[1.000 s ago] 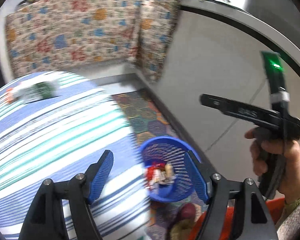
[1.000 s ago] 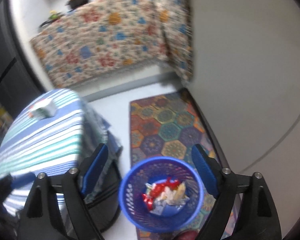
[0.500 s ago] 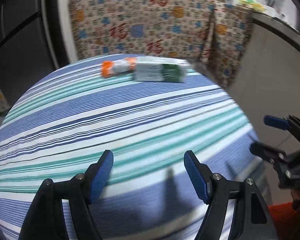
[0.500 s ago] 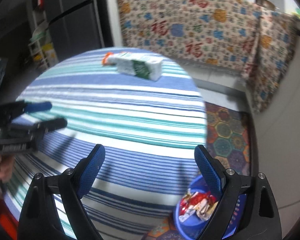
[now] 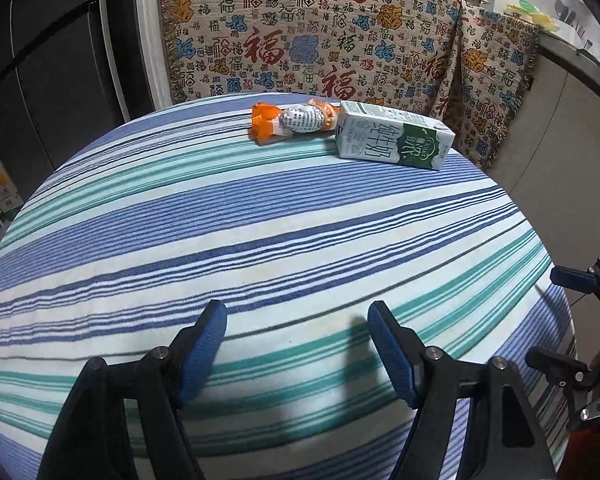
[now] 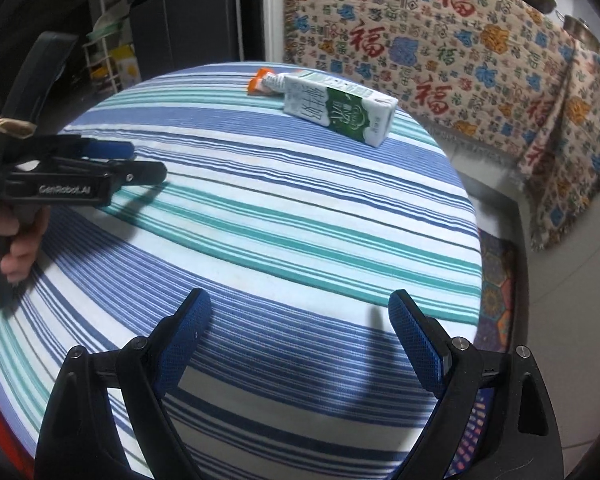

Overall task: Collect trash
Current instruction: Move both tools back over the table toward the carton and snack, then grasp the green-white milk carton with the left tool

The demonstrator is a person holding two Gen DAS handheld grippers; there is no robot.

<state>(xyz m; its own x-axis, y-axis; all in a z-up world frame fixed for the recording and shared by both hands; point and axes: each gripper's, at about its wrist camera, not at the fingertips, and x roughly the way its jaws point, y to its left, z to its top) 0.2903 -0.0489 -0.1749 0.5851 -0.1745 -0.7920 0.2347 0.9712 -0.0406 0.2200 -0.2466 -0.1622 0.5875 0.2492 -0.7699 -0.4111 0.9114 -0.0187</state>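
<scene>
A green and white milk carton (image 5: 394,141) lies on its side at the far edge of the round striped table (image 5: 260,248). An orange and white crumpled wrapper (image 5: 290,121) lies just left of it, touching or nearly so. Both also show in the right wrist view, the carton (image 6: 340,110) and the wrapper (image 6: 265,80). My left gripper (image 5: 296,344) is open and empty over the near part of the table. My right gripper (image 6: 296,334) is open and empty over the table's near right part. Each gripper appears in the other's view, left (image 6: 136,160) and right (image 5: 556,312).
A patterned cloth (image 5: 320,40) hangs behind the table. A patterned floor mat (image 6: 496,280) lies to the right of the table. A dark fridge (image 5: 60,60) stands at the back left. The blue trash basket is out of view.
Both grippers have swung from the blue basket on the floor up and left to face the table. The carton and wrapper now lie ahead. Both stay open.
</scene>
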